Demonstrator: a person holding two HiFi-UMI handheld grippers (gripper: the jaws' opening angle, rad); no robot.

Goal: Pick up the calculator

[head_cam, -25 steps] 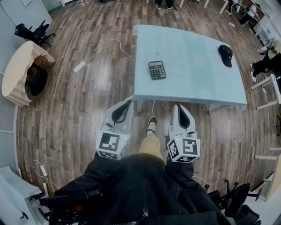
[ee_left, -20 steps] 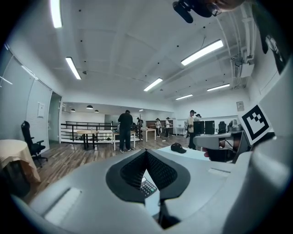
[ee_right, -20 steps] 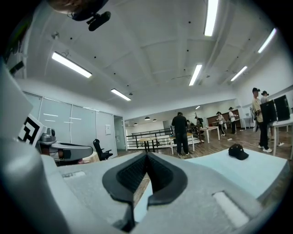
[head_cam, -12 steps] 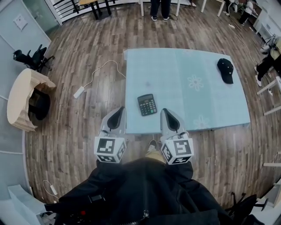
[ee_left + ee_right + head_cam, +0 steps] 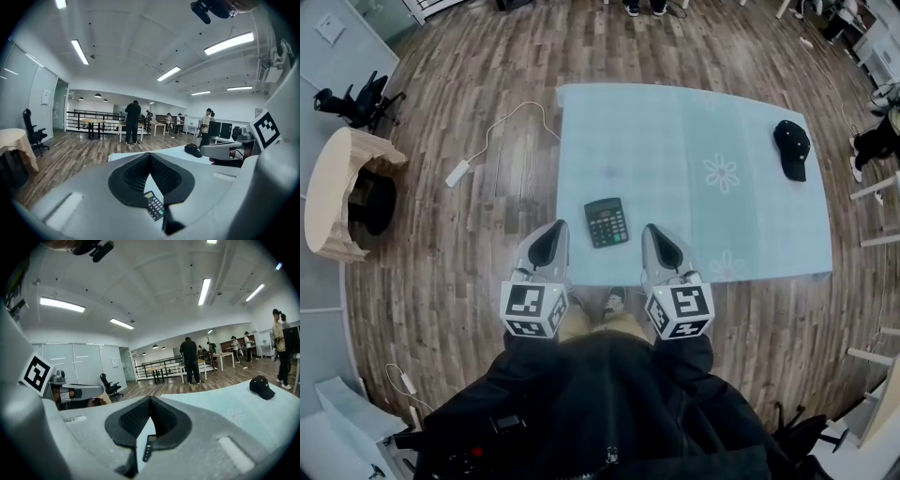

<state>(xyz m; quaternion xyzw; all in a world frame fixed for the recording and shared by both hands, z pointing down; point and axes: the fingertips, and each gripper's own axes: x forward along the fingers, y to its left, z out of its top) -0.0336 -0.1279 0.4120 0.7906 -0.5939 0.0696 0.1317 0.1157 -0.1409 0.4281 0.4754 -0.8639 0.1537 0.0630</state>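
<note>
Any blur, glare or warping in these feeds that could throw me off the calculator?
Head view: sharp, evenly lit, but fisheye bows the edges of the pale blue rectangular table; the black keypad calculator reads clearly. Left gripper view: dark vignetted corners, bright ceiling strip light, no washout. Right gripper view: same vignette; calculator appears edge-on, small.

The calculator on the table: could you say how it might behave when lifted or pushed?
The calculator looks rigid and flat, so it probably won't flop or roll. Lying flush on the table, it may slide and offers thin edges.
</note>
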